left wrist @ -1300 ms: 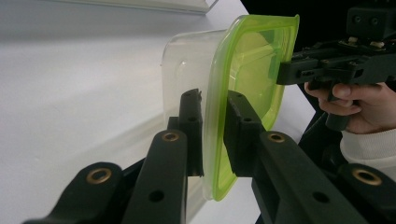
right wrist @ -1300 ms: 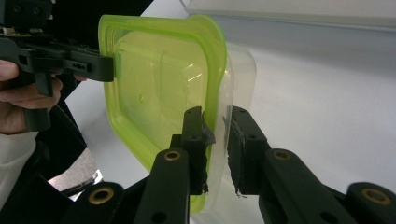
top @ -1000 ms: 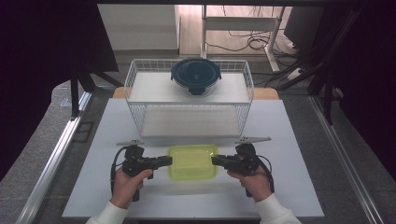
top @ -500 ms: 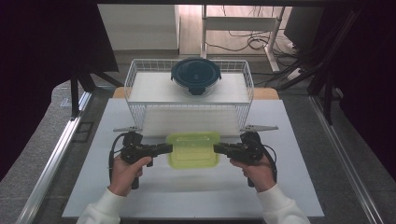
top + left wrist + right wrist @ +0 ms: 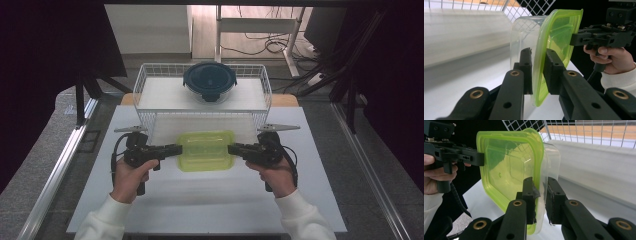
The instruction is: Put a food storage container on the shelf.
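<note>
A clear plastic container with a lime-green lid (image 5: 206, 149) hangs above the white table just in front of the wire basket, held level from both ends. My left gripper (image 5: 176, 148) is shut on its left rim, and my right gripper (image 5: 235, 148) is shut on its right rim. In the left gripper view my jaws pinch the green lid's edge (image 5: 556, 32) at the left gripper (image 5: 537, 56), with the right gripper (image 5: 576, 37) at the far end. In the right gripper view the container (image 5: 509, 162) sits between the pads of my right gripper (image 5: 541, 186), and the left gripper (image 5: 477, 157) grips the other side.
A white wire basket (image 5: 260, 75) stands at the back of the white table (image 5: 200, 200), directly behind the held container. Inside it sits a round container with a dark blue lid (image 5: 209, 80). Metal rails run along both sides of the table.
Both grippers have risen with the green-lidded container between them, and it now shows closer to the basket's front wall. The grips are unchanged.
</note>
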Motion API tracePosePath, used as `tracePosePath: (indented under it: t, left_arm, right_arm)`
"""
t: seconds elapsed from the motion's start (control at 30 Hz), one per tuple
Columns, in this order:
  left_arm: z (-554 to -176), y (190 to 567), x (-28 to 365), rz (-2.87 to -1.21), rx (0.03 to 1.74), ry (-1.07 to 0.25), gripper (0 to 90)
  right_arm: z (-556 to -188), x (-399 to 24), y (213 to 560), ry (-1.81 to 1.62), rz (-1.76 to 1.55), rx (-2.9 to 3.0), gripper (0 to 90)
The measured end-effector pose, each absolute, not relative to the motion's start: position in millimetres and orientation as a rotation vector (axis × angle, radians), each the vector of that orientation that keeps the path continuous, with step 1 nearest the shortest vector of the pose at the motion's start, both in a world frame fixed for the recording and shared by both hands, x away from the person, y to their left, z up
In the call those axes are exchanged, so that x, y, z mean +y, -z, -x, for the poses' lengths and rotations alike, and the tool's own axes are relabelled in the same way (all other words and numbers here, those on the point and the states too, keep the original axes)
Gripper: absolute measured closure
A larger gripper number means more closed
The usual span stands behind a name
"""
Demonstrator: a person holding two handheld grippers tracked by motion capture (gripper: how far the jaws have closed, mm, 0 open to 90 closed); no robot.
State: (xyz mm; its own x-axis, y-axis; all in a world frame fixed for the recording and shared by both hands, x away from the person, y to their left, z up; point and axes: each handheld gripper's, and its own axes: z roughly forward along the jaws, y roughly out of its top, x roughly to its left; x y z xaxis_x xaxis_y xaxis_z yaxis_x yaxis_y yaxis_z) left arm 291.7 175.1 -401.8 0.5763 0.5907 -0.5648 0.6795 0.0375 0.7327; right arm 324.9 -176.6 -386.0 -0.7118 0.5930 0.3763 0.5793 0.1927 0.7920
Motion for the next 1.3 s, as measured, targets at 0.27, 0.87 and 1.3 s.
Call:
tracePosePath:
  t: [0.27, 0.87, 1.3]
  left_arm:
    - [-295, 385, 177, -1.635, 1.062, 0.067, 78.3]
    - [-299, 345, 183, -1.631, 1.011, -0.01, 78.5]
    - [-307, 311, 180, -1.636, 0.961, -0.069, 78.7]
  right_arm:
    - [-328, -174, 369, -1.599, -1.153, 2.398, 78.3]
    - [-331, -168, 329, -1.628, -1.079, 2.355, 78.4]
    - [-335, -171, 296, -1.661, -1.028, 2.304, 78.2]
